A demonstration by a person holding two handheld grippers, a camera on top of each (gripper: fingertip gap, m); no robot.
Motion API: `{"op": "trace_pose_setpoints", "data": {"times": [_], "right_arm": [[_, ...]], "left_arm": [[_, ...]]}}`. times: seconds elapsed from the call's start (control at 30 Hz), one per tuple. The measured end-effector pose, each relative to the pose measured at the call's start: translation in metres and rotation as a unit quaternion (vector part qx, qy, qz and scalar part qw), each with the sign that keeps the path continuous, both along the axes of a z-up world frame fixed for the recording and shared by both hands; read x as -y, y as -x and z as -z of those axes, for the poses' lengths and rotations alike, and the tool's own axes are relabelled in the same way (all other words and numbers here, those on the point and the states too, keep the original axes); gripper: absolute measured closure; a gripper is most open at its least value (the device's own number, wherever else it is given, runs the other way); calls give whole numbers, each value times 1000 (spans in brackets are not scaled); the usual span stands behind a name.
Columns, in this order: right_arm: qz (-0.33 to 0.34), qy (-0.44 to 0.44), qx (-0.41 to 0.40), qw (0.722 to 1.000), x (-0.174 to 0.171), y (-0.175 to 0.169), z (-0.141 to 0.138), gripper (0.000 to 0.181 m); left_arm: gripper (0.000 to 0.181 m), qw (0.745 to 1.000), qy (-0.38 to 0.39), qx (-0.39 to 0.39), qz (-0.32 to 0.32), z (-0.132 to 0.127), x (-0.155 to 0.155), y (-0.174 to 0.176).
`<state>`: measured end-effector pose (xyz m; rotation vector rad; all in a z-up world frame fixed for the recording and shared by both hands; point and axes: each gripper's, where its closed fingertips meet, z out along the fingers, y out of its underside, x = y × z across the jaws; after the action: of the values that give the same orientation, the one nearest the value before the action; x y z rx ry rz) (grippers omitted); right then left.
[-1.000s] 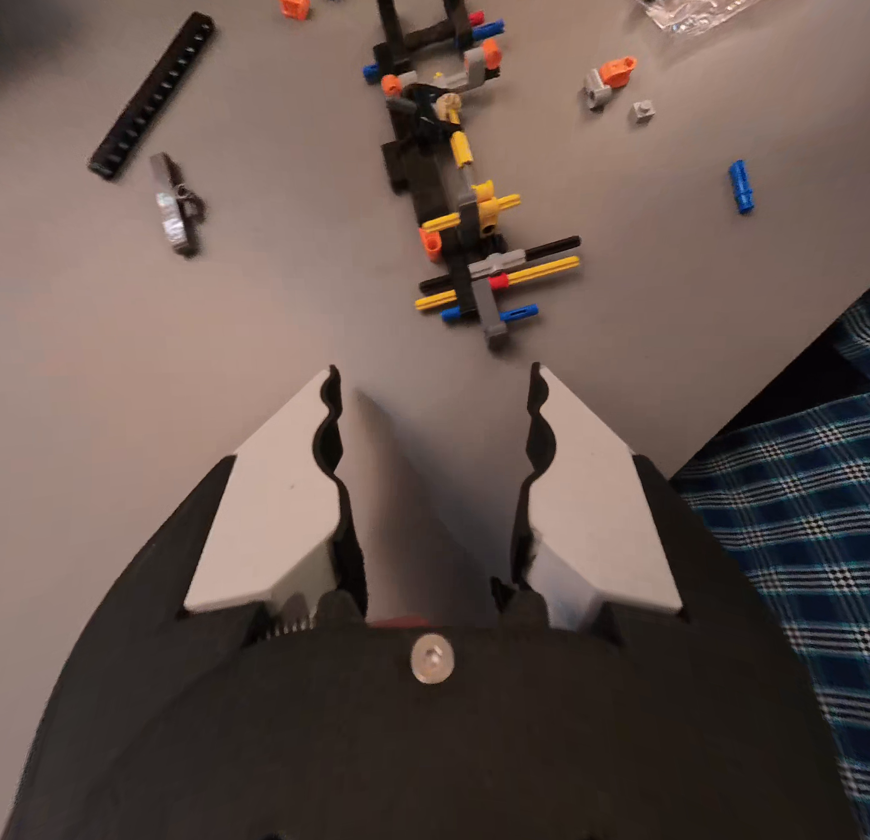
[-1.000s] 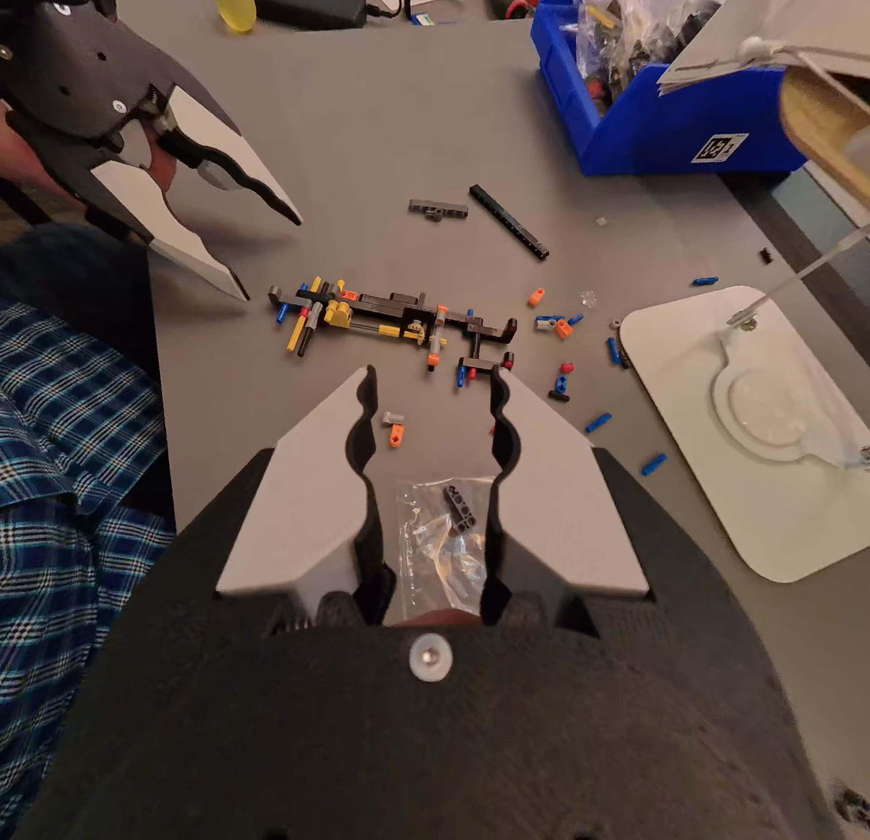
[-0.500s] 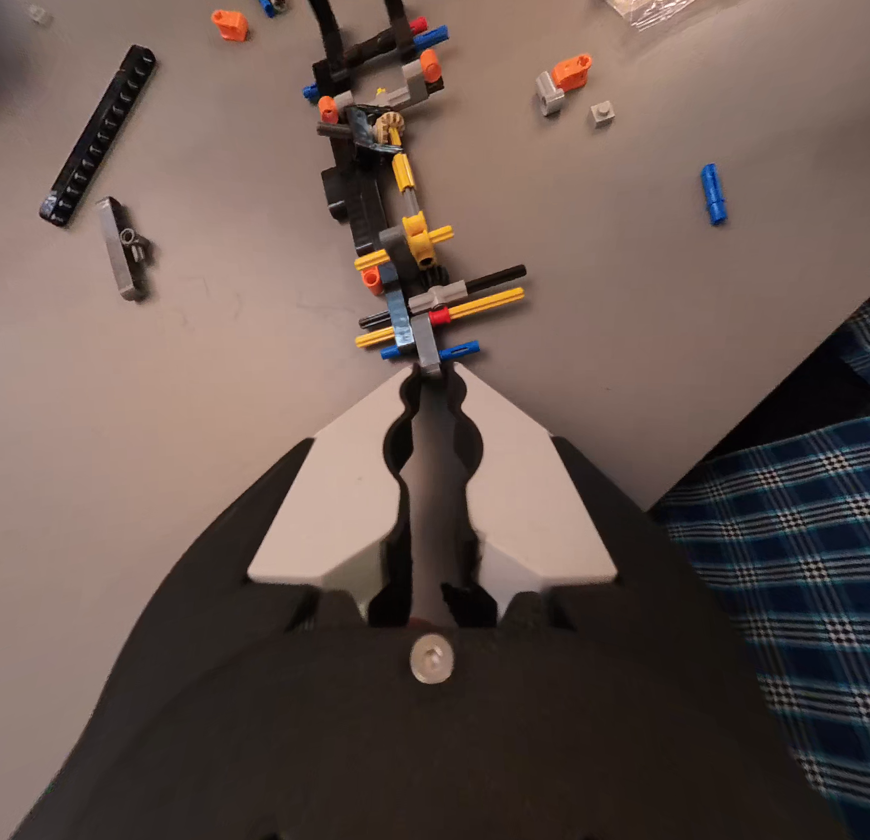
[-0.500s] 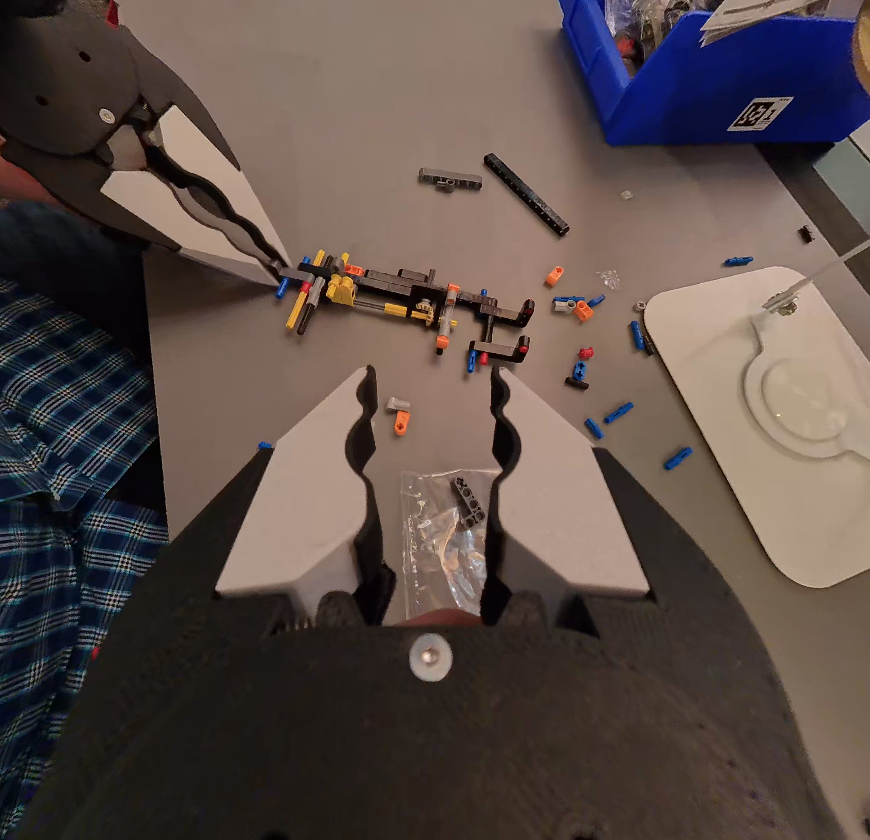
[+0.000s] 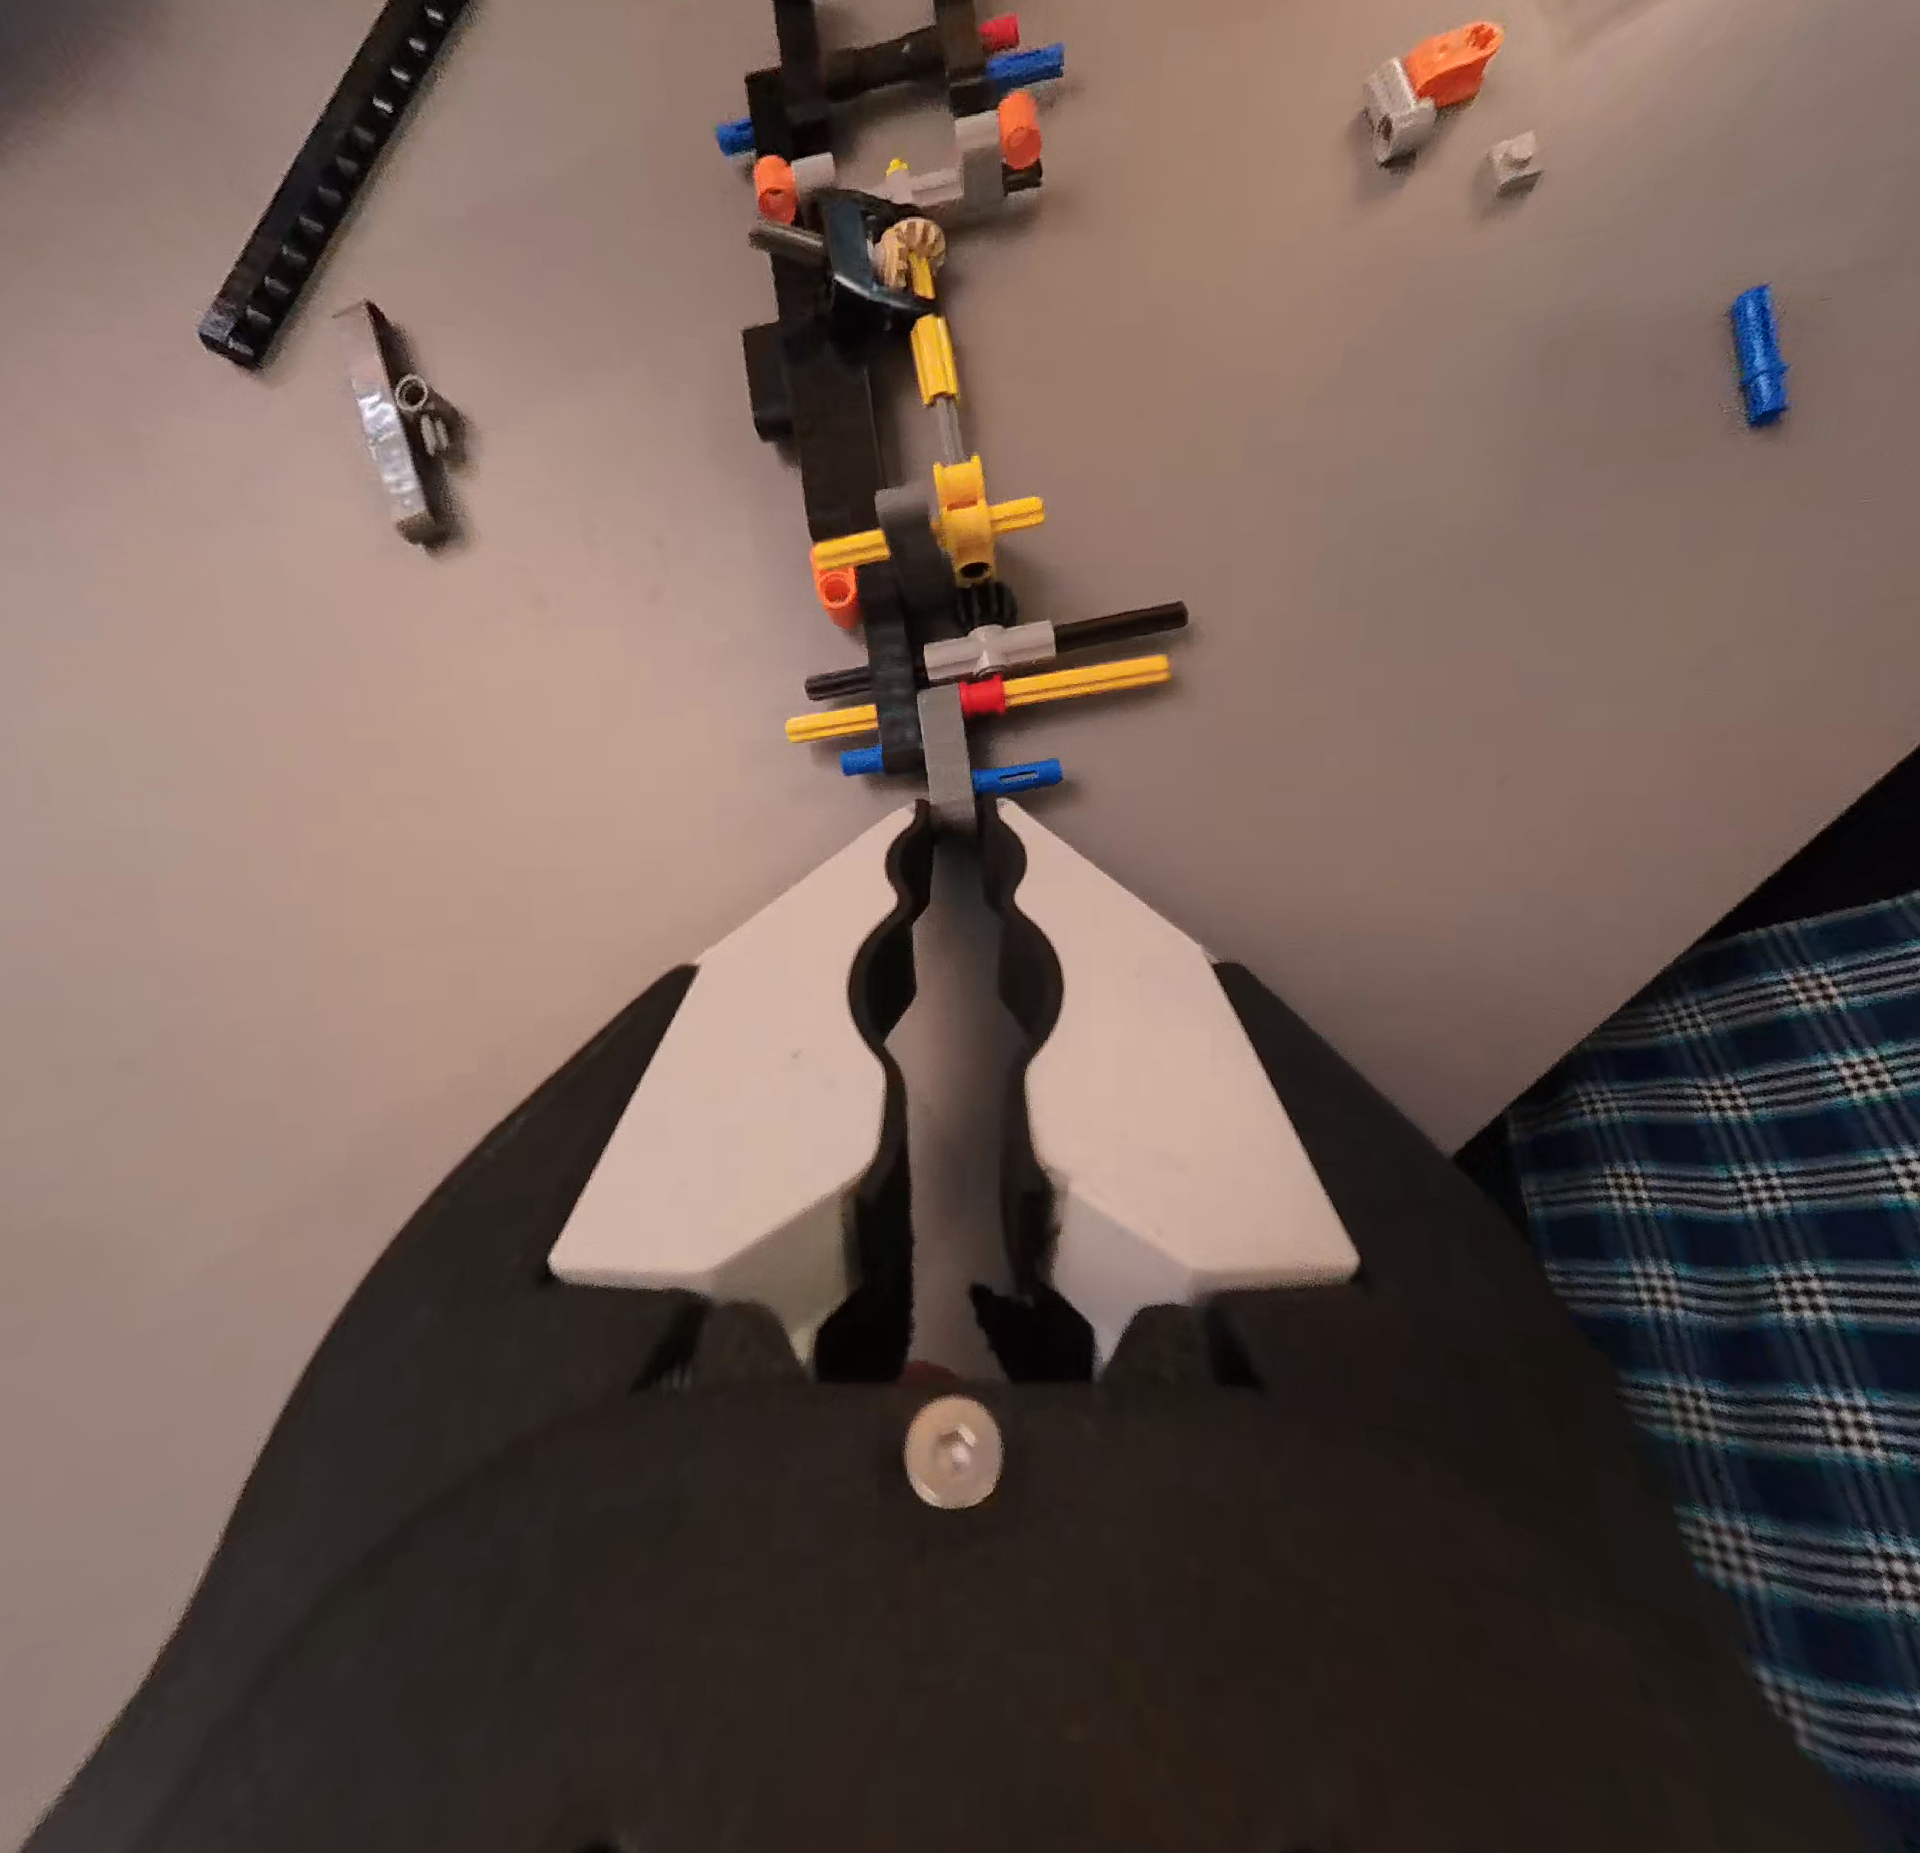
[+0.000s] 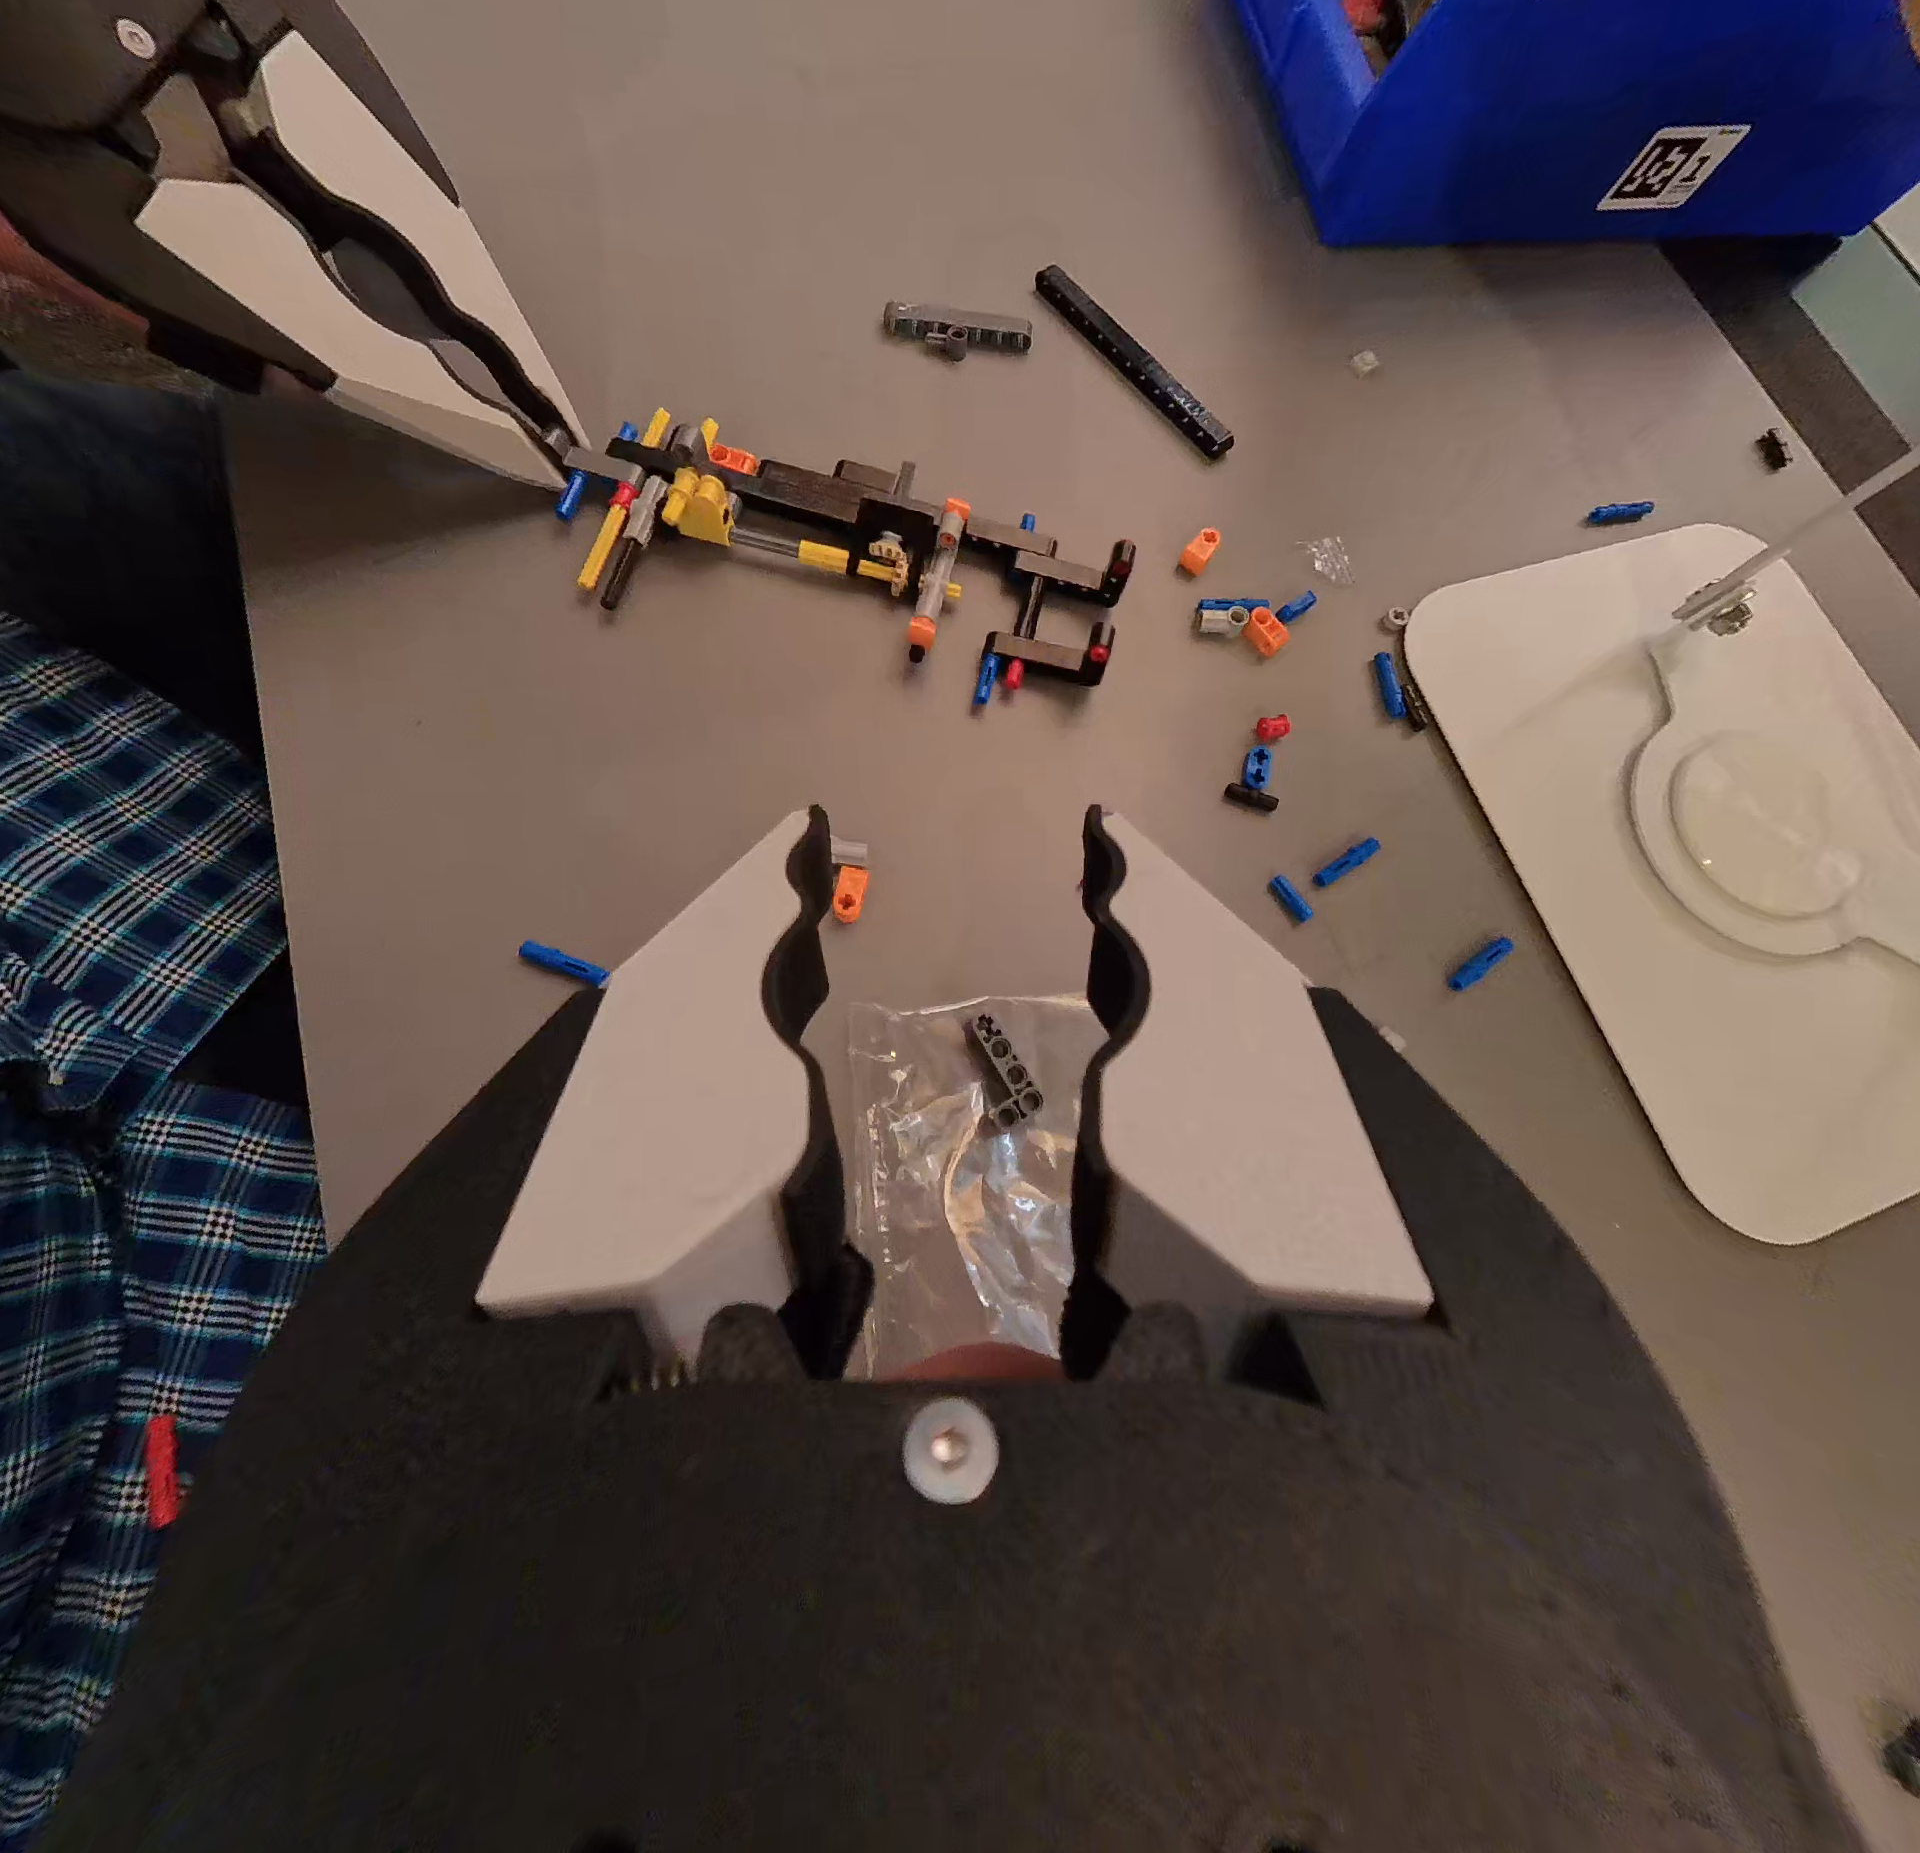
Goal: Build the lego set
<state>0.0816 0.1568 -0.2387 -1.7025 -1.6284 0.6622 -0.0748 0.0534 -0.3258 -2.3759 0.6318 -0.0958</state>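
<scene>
A long lego assembly point(image 5: 894, 432) of black, yellow, grey and orange parts lies on the grey table; it also shows in the right wrist view point(image 6: 831, 525). My left gripper point(image 5: 954, 816) is shut on the grey beam point(image 5: 948, 754) at the assembly's near end; it shows at the upper left of the right wrist view point(image 6: 561, 458). My right gripper point(image 6: 951, 816) is open and empty, held above a clear plastic bag point(image 6: 956, 1128) with a dark beam inside. A small grey and orange piece point(image 6: 849, 878) lies by its left fingertip.
A long black beam point(image 5: 332, 156) and a grey beam point(image 5: 400, 421) lie left of the assembly. Loose blue pins point(image 6: 1345, 861) and orange pieces point(image 6: 1198, 549) are scattered right of it. A blue bin point(image 6: 1579, 78) stands at the back right, a white plate point(image 6: 1558, 1024) at the right. A plaid sleeve point(image 6: 114, 972) borders the table edge. One gripper's finger ends stand about 20 centimetres off the other's.
My left gripper moved forward to the assembly and closed from wide open onto its grey end beam. My right gripper stayed open and drifted slightly forward over the bag.
</scene>
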Motion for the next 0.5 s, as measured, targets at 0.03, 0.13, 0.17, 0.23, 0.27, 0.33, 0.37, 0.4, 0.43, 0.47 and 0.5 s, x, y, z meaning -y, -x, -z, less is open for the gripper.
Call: {"op": "trace_pose_setpoints", "data": {"times": [0.03, 0.13, 0.17, 0.23, 0.27, 0.33, 0.37, 0.4, 0.43, 0.47, 0.5], "right_arm": [[1, 1, 0, 1000, 0, 0, 0, 134], [3, 2, 1, 1000, -3, -3, 1, 134], [4, 4, 1, 1000, -4, -3, 1, 134], [7, 7, 0, 1000, -6, -5, 1, 134], [8, 9, -1, 1000, -7, -6, 1, 134], [9, 10, -2, 1000, -8, -7, 1, 133], [9, 9, -1, 1000, -9, -7, 1, 133], [9, 9, -1, 1000, -9, -8, 2, 132], [9, 8, 0, 1000, -9, -8, 1, 132], [10, 7, 0, 1000, -10, -9, 1, 131], [11, 6, 0, 1000, -11, -11, 1, 131]], "left_arm": [[175, 1000, 1, 1, -2, -1, 0, 3], [175, 1000, 11, 16, 16, -2, 5, 4], [175, 1000, 13, 8, 20, -2, 5, 8], [175, 999, 26, -6, 40, 0, 9, 12], [175, 999, 26, -14, 41, 0, 9, 16], [175, 998, 33, 8, 51, -1, 12, 15], [175, 998, 34, 15, 53, -1, 12, 14], [175, 998, 32, 13, 50, 0, 11, 15], [173, 998, 33, 13, 53, 1, 12, 14], [170, 998, 32, 14, 52, 1, 12, 14], [166, 998, 28, 15, 50, -1, 12, 15]]}}
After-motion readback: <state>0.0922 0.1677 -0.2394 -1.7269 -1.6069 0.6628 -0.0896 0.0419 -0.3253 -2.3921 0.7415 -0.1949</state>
